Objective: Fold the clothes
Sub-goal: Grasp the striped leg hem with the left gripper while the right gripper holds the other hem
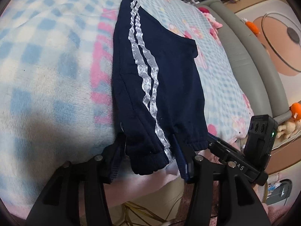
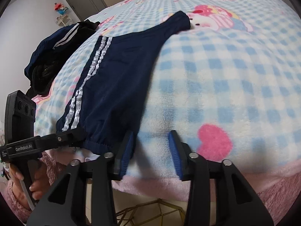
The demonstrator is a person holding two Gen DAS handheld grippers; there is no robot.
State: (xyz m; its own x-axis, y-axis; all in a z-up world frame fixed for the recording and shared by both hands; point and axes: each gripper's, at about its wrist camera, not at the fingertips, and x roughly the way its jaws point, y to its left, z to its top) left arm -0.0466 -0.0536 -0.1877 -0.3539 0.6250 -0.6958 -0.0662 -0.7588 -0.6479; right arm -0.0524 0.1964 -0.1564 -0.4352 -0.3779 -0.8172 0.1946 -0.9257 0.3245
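Navy trousers with two silver side stripes point(image 1: 158, 79) lie folded lengthwise on a blue-checked blanket, cuffs toward me. My left gripper point(image 1: 148, 148) is open, its fingers standing either side of the cuff with the elastic hem between them. In the right wrist view the same trousers point(image 2: 116, 71) stretch away to the upper right. My right gripper point(image 2: 152, 150) is open and empty over the blanket, just right of the cuff. The left gripper's body point(image 2: 56, 141) shows at the cuff's left side there.
The blanket point(image 2: 225, 84) covers the bed, with its pink edge point(image 2: 150, 186) near me. A pile of dark clothes point(image 2: 54, 52) lies at the far left. A grey bed frame point(image 1: 242, 56) and soft toys point(image 1: 293, 111) are to the right.
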